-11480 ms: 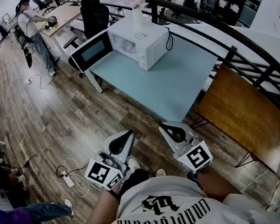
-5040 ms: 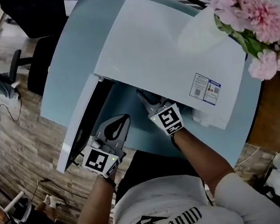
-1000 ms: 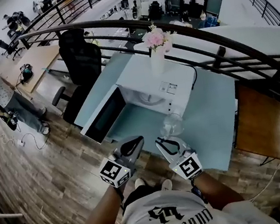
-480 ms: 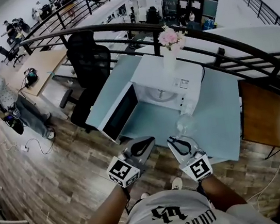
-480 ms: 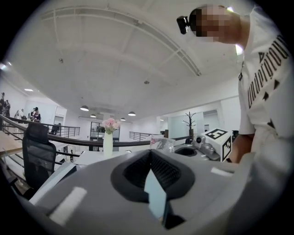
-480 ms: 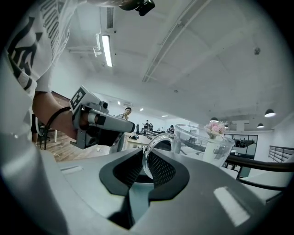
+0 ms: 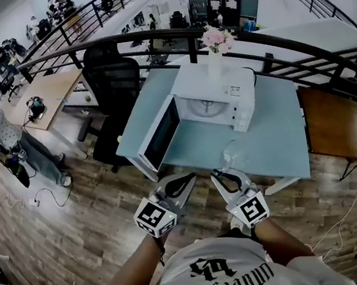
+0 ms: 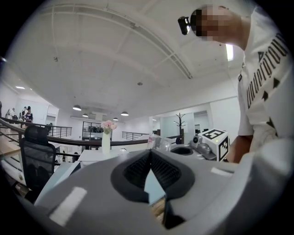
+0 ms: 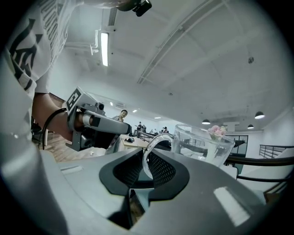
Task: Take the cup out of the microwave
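Note:
The white microwave (image 7: 215, 96) stands on the light blue table (image 7: 277, 137) with its door (image 7: 159, 133) swung open to the left; its cavity shows only the turntable. A clear glass cup (image 7: 232, 156) hangs over the table's near edge, held by its handle in my right gripper (image 7: 220, 175). In the right gripper view the jaws of the right gripper (image 9: 144, 156) pinch the handle and the cup (image 9: 202, 142) juts up to the right. My left gripper (image 7: 187, 179) hovers beside it, shut and empty, also seen as the left gripper (image 8: 149, 153).
A vase of pink flowers (image 7: 215, 45) sits on top of the microwave. A black office chair (image 7: 111, 75) is left of the table and a brown wooden table (image 7: 339, 124) to its right. A dark railing (image 7: 284, 46) curves behind. A person (image 7: 1, 135) stands far left.
The view has pulled back from the table; the microwave now looks smaller and farther off. The right gripper still holds the cup, now near the table's front edge. The left gripper stays shut beside it.

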